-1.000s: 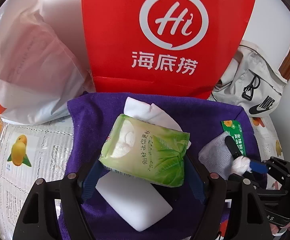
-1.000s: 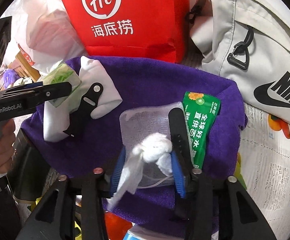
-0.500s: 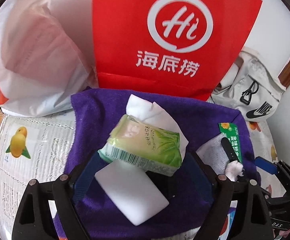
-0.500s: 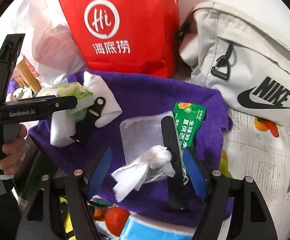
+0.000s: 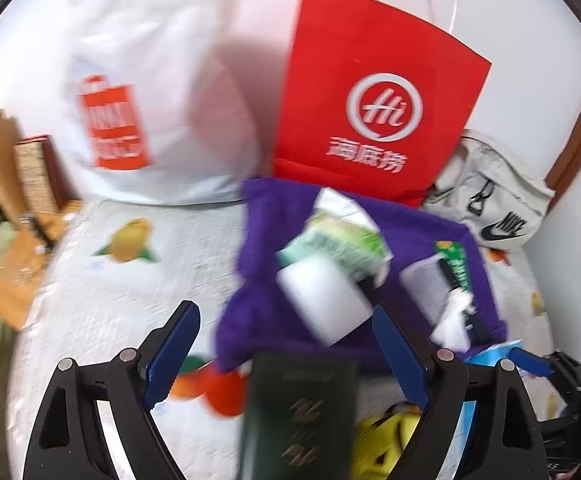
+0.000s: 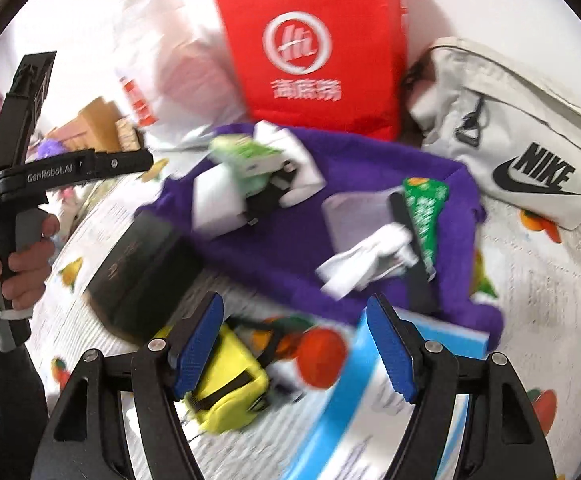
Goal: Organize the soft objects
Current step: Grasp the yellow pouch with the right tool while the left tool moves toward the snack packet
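A purple towel point(image 5: 258, 312) point(image 6: 370, 184) lies on the table. On it sit a green tissue pack point(image 5: 338, 244) point(image 6: 246, 156), a white sponge block point(image 5: 324, 298) point(image 6: 214, 200), a mesh pouch point(image 5: 422, 286) point(image 6: 350, 212), a crumpled white tissue point(image 5: 452, 318) point(image 6: 366, 260) and a green sachet point(image 5: 456, 266) point(image 6: 426, 208). My left gripper point(image 5: 286, 354) is open and empty, short of the towel's near edge. My right gripper point(image 6: 294, 344) is open and empty, also back from the towel.
A red paper bag point(image 5: 374, 112) point(image 6: 314, 48), a white plastic bag point(image 5: 142, 100) and a white Nike bag point(image 5: 494, 208) point(image 6: 522, 140) stand behind the towel. A dark book point(image 5: 302, 412) point(image 6: 142, 272), a yellow object point(image 6: 226, 384) and a blue-edged booklet point(image 6: 370, 392) lie near the grippers.
Both grippers opened and pulled back from the towel. The left let go of the green tissue pack, the right let go of the crumpled white tissue; both now lie on the towel.
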The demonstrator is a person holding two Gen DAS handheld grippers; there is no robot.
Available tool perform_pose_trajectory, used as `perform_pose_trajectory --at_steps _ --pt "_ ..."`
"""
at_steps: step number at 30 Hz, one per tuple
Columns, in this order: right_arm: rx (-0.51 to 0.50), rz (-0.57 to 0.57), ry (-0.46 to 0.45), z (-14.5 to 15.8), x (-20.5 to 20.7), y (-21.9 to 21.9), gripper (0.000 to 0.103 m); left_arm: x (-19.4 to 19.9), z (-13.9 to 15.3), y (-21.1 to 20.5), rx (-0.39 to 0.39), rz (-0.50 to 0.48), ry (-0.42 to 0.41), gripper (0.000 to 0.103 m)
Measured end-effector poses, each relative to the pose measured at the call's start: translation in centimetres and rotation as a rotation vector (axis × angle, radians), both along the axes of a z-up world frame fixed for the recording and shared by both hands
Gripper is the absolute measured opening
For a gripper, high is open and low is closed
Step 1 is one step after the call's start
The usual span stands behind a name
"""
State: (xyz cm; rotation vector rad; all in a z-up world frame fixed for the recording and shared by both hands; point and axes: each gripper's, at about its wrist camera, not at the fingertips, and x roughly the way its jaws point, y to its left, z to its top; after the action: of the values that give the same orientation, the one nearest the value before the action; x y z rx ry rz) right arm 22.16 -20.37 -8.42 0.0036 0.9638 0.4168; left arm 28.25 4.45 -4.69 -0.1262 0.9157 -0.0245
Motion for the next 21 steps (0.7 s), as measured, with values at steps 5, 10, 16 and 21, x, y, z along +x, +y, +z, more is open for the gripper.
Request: perform_pose_trajectory --at_steps 5,10,16,21 --pt "0.010 0.033 0.024 -0.5 -2.6 1.6 0.074 -4.5 0.4 2.2 -0.011 0.023 -0.015 0.088" --pt "-0.026 0.118 0.008 -1.5 -4.9 4.3 0.076 -7.6 -0.9 3.7 -0.024 0.042 0.013 0.088" --pt "-0.155 0.211 -0.019 -3.6 -5.9 7.9 0.077 -9.9 -4.2 5.8 -0.046 0.078 0.060 0.088" --pt "-0.223 0.211 0.012 -5.5 -5.0 9.6 0.077 -10.7 -5.8 6.9 -0.071 0.096 0.085 0.088"
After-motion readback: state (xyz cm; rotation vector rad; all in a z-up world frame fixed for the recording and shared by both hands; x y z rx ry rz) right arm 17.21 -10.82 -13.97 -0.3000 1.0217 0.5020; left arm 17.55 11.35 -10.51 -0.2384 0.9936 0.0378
